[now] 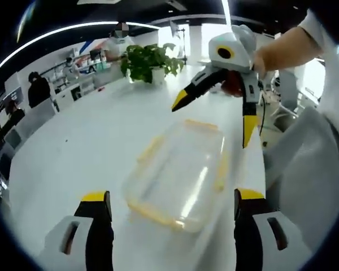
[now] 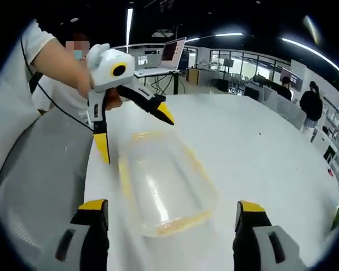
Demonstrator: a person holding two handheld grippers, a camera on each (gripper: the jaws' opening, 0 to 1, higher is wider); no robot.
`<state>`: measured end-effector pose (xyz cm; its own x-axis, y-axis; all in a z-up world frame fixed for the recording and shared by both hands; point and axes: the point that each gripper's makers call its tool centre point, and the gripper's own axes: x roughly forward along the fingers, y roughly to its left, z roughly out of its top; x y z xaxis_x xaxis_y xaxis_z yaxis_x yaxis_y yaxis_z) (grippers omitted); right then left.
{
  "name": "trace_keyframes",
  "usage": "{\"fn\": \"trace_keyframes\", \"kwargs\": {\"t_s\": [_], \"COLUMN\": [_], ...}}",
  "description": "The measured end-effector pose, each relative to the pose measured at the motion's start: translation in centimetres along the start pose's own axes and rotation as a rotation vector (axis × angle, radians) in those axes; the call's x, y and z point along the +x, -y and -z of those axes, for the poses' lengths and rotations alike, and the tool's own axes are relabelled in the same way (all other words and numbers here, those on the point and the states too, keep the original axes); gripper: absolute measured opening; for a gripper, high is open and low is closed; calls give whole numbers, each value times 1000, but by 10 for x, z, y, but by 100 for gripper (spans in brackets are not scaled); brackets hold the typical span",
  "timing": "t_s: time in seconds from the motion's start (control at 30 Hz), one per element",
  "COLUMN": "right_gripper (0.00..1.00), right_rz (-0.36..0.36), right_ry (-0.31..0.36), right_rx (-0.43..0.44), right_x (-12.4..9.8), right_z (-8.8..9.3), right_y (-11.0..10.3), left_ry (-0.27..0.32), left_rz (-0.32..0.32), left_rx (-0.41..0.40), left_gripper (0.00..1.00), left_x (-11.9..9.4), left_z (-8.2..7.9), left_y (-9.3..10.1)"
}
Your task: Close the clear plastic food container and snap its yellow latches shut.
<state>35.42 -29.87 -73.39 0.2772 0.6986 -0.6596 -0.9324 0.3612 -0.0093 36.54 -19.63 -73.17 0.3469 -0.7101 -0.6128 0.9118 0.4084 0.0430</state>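
Observation:
The clear plastic container [image 1: 178, 172] with yellow latches [image 1: 201, 125] lies flat on the white table [image 1: 73, 152], and its lid appears to rest on top. My left gripper [image 1: 172, 196] is open, its jaws spread wide just short of the container's near end. My right gripper [image 1: 213, 119] is open too and hangs over the far end with its yellow tips apart. In the right gripper view the same container [image 2: 164, 183] lies just ahead of the open right gripper [image 2: 171, 205]. The left gripper [image 2: 135, 136] hovers open at the container's far end. The container is blurred.
A potted plant [image 1: 152, 62] stands at the far side of the table. A laptop [image 2: 172, 51] sits on a desk beyond. A grey chair [image 1: 305, 164] is close to the table edge beside the container. Several people are in the background.

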Motion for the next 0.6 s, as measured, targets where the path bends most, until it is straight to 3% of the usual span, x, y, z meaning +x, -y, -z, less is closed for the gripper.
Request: {"fn": "trace_keyframes", "kwargs": {"t_s": [0.1, 0.33, 0.6], "right_gripper": [86, 78, 77], "right_rz": [3, 0, 2], "right_ry": [-8, -7, -25], "right_rx": [-25, -43, -51], "right_x": [1, 5, 11], "right_z": [3, -2, -1], "right_y": [0, -1, 0], "left_ry": [-13, -27, -31], "left_rz": [3, 0, 2], "left_rx": [14, 11, 15], "left_gripper": [80, 79, 77], "left_x": [1, 2, 6], "left_z": [2, 8, 8], "left_y": [-1, -2, -2]}}
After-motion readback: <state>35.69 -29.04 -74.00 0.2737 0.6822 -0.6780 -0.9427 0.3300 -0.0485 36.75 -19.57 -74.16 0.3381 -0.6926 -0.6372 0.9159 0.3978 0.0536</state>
